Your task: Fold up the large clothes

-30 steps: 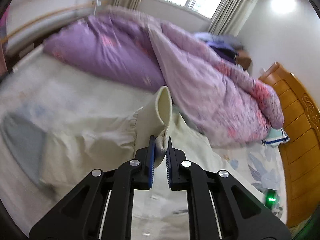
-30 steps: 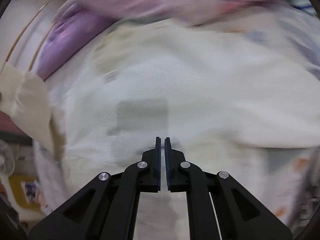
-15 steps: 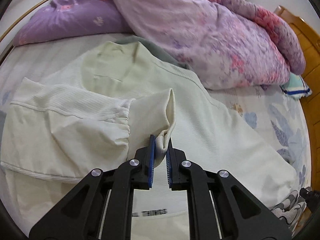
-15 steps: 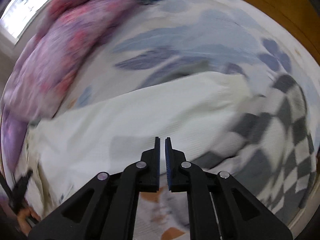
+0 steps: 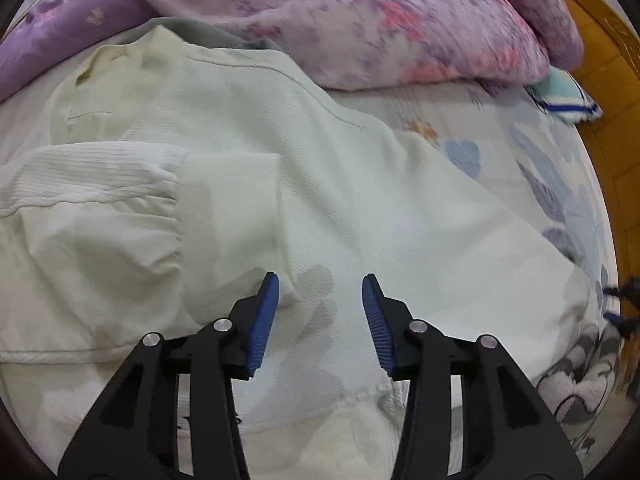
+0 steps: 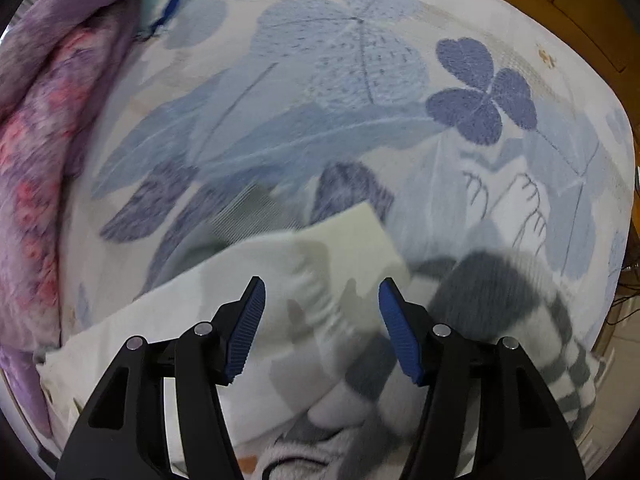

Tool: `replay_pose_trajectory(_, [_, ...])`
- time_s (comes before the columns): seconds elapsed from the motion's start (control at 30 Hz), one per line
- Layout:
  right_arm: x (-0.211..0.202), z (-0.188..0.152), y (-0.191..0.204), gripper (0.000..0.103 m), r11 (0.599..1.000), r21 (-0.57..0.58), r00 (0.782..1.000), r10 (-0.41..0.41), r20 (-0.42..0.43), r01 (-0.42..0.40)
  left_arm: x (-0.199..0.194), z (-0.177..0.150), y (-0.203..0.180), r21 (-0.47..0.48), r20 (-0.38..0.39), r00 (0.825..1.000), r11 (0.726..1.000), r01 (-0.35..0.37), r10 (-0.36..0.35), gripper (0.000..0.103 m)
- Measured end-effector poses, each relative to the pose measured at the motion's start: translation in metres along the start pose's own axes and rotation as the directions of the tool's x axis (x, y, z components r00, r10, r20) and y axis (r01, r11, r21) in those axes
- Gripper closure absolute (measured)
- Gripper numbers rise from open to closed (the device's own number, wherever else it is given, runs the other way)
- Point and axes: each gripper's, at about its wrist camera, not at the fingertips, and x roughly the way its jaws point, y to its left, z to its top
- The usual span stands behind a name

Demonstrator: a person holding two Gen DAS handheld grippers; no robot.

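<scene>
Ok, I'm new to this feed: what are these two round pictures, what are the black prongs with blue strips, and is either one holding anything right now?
Each picture comes from a fisheye camera on a hand-held claw, looking forward along its two prongs; a person carries one claw in each hand. The blue strips are the gripping pads.

The left view shows the left claw above a cream sweater spread on a bed. One sleeve cuff lies folded across the body. Its jaws have just been opening and the cuff lies beside the left pad, not pinched.

The right view shows the right claw pointing down over the other cream sleeve cuff, on the flowered sheet beside a checked blanket. Its jaws have also just opened and grip nothing.

A purple quilt is heaped behind.
</scene>
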Motion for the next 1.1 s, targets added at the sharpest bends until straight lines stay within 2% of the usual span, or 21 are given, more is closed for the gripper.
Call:
replay_pose_trajectory(0.03, [0.007, 0.004, -0.001, 0.047, 1.0, 0.01, 1.0, -0.013, -0.022, 0.013, -0.002, -0.002, -0.001, -0.002, -0.004, 1.0, 1.0, 0.007, -0.007, 0.052])
replay_pose_trajectory(0.07, [0.011, 0.007, 0.0, 0.047, 0.999, 0.008, 0.999, -0.046, -0.016, 0.047, -0.004, -0.003, -0.001, -0.009, 0.001, 1.0, 1.0, 0.016, -0.016, 0.045])
replay_pose_trajectory(0.17, [0.022, 0.014, 0.005, 0.047, 0.984, -0.055, 0.986, -0.169, -0.006, 0.168, -0.02, -0.006, 0.005, -0.039, 0.032, 0.999, 0.999, 0.033, -0.032, 0.042])
replay_pose_trajectory(0.23, [0.033, 0.019, 0.004, 0.046, 0.98, -0.075, 0.982, -0.185, -0.026, 0.183, -0.03, -0.006, 0.01, -0.055, 0.037, 0.999, 0.998, 0.035, -0.033, 0.04])
replay_pose_trajectory(0.27, [0.037, 0.021, 0.004, 0.046, 0.979, -0.088, 0.982, -0.188, -0.03, 0.185, -0.034, -0.006, 0.011, -0.056, 0.04, 0.999, 0.998, 0.026, -0.024, 0.035])
replay_pose_trajectory(0.33, [0.044, 0.026, 0.005, 0.042, 0.971, -0.12, 0.976, -0.214, -0.048, 0.207, -0.045, -0.006, 0.017, -0.05, 0.047, 0.999, 0.999, -0.017, 0.02, 0.034])
replay_pose_trajectory(0.47, [0.06, 0.037, -0.002, 0.035, 0.97, -0.18, 0.978, -0.185, -0.097, 0.165, -0.06, -0.008, 0.021, -0.005, 0.053, 0.993, 0.994, -0.109, 0.11, 0.033])
replay_pose_trajectory(0.63, [0.07, 0.045, -0.027, 0.035, 0.981, -0.192, 0.991, -0.027, -0.132, 0.001, -0.076, -0.014, 0.021, 0.061, 0.087, 0.979, 0.98, -0.188, 0.182, 0.031])
replay_pose_trajectory(0.67, [0.068, 0.044, -0.03, 0.037, 0.981, -0.196, 0.993, -0.014, -0.114, -0.008, -0.078, -0.014, 0.021, 0.065, 0.091, 0.978, 0.979, -0.196, 0.189, 0.031])
replay_pose_trajectory(0.7, [0.066, 0.042, -0.032, 0.045, 0.98, -0.2, 0.995, -0.011, -0.097, -0.008, -0.079, -0.015, 0.021, 0.069, 0.095, 0.976, 0.977, -0.203, 0.197, 0.031])
replay_pose_trajectory(0.73, [0.062, 0.039, -0.03, 0.059, 0.976, -0.217, 0.998, -0.013, -0.064, -0.001, -0.08, -0.015, 0.022, 0.07, 0.095, 0.976, 0.976, -0.204, 0.197, 0.031])
replay_pose_trajectory(0.77, [0.057, 0.034, -0.028, 0.066, 0.973, -0.232, 0.999, -0.021, -0.031, 0.013, -0.079, -0.015, 0.021, 0.067, 0.095, 0.975, 0.976, -0.205, 0.199, 0.031])
replay_pose_trajectory(0.83, [0.044, 0.023, -0.025, 0.093, 0.959, -0.263, 0.994, -0.097, 0.045, 0.105, -0.081, -0.016, 0.023, 0.066, 0.09, 0.97, 0.971, -0.231, 0.225, 0.031])
replay_pose_trajectory(0.9, [0.028, 0.01, -0.02, 0.098, 0.933, -0.311, 0.98, -0.141, 0.143, 0.18, -0.084, -0.016, 0.026, 0.063, 0.091, 0.968, 0.969, -0.238, 0.232, 0.03])
replay_pose_trajectory(0.97, [0.012, -0.003, -0.019, 0.099, 0.929, -0.316, 0.971, -0.135, 0.2, 0.194, -0.087, -0.017, 0.029, 0.071, 0.094, 0.964, 0.964, -0.256, 0.249, 0.023])
replay_pose_trajectory(1.1, [-0.025, -0.033, -0.009, 0.1, 0.932, -0.307, 0.951, -0.101, 0.291, 0.193, -0.088, -0.016, 0.041, 0.09, 0.1, 0.954, 0.952, -0.292, 0.283, 0.023])
